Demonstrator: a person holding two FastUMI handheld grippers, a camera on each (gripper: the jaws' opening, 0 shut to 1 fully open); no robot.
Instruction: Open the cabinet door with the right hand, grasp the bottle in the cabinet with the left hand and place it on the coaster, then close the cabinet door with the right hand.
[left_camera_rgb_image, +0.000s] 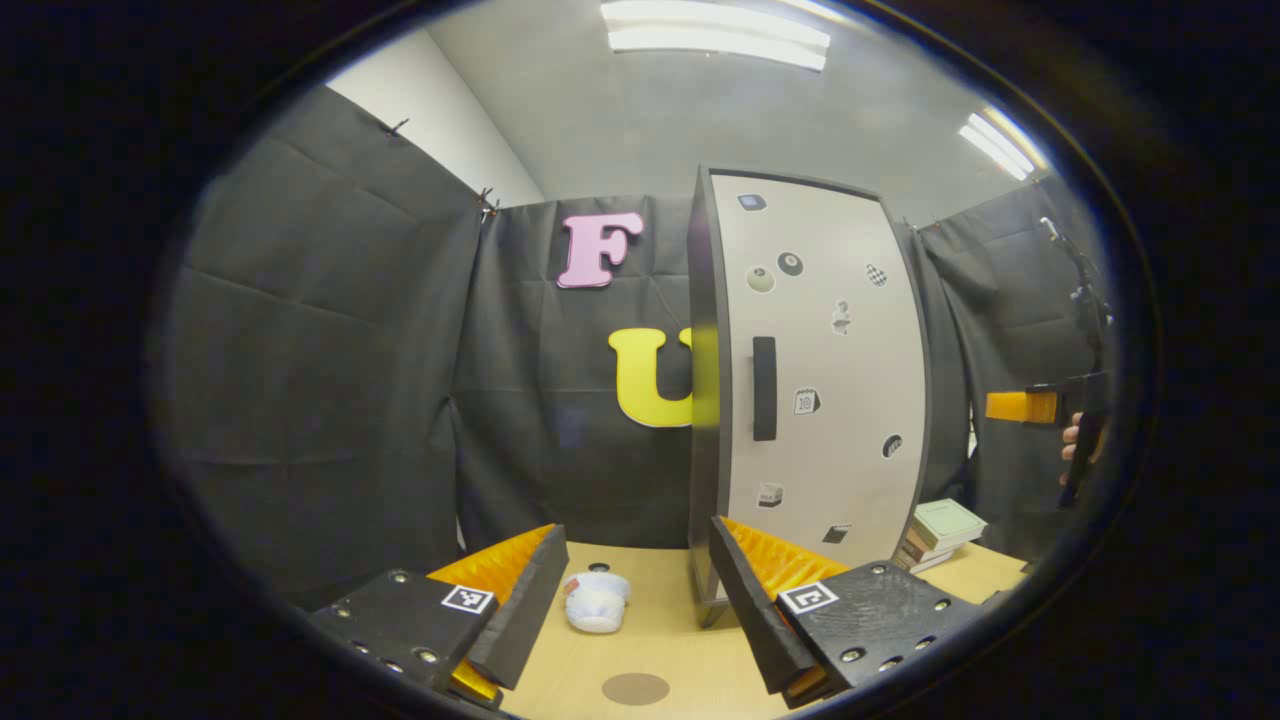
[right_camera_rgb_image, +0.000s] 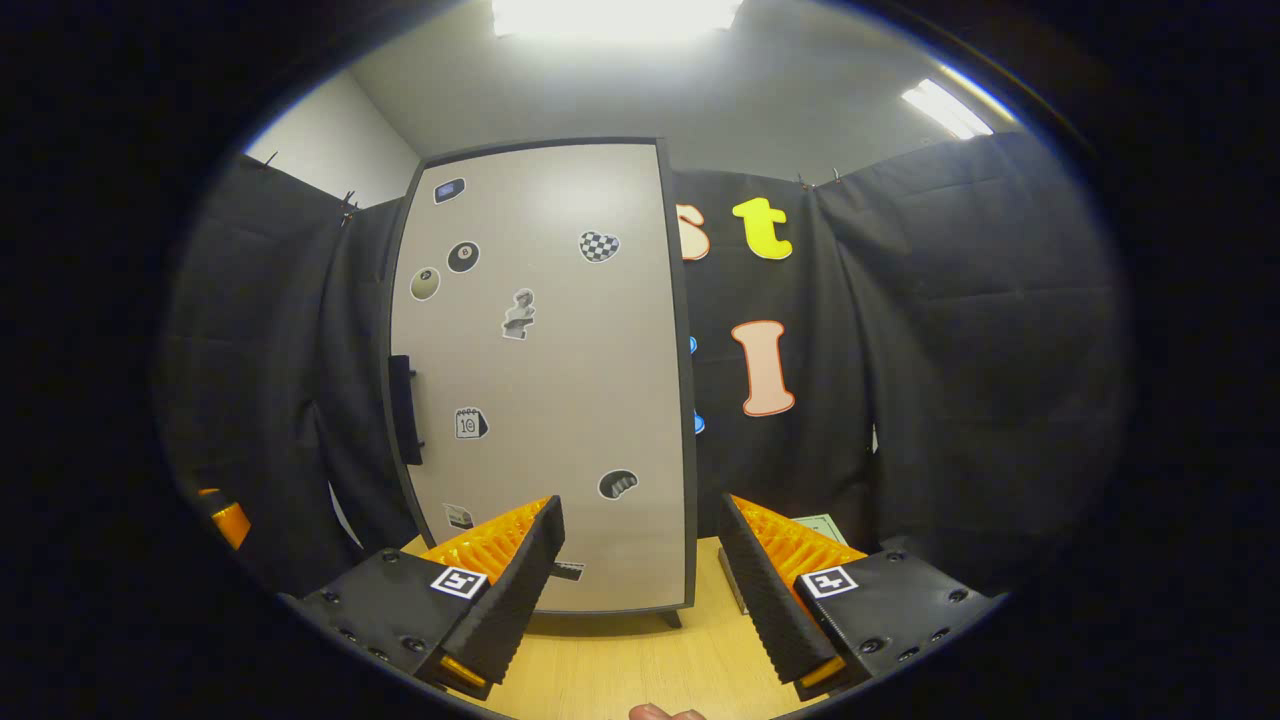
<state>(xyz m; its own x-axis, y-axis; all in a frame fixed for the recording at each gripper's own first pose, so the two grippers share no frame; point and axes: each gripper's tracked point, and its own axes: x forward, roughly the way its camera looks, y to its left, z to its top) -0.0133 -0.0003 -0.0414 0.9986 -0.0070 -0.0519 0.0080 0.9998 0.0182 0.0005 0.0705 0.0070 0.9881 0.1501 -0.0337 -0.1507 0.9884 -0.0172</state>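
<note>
In the left gripper view, the left gripper (left_camera_rgb_image: 637, 590) is seen with its jaws spread wide and nothing held between them. Straight ahead between the jaws, a small white object (left_camera_rgb_image: 596, 601) lies on the wooden surface (left_camera_rgb_image: 690, 640); what it is cannot be made out. Nearer, a round brown coaster (left_camera_rgb_image: 636, 688) lies flat, partly cut off at the lower edge. Beyond the right-hand jaw stands the cabinet (left_camera_rgb_image: 815, 380), its pale door (left_camera_rgb_image: 830, 440) closed, with a dark vertical handle (left_camera_rgb_image: 764, 388) and several small stickers. The bottle is hidden behind the closed door. A stack of books (left_camera_rgb_image: 940, 535) is seen past the cabinet. At the far right edge, the other gripper is partly cut off, held by a hand (left_camera_rgb_image: 1072, 445).

In the right gripper view, the right gripper (right_camera_rgb_image: 640, 565) is likewise wide open and empty, facing the cabinet door, whose handle sits beyond the left-hand jaw.
</note>
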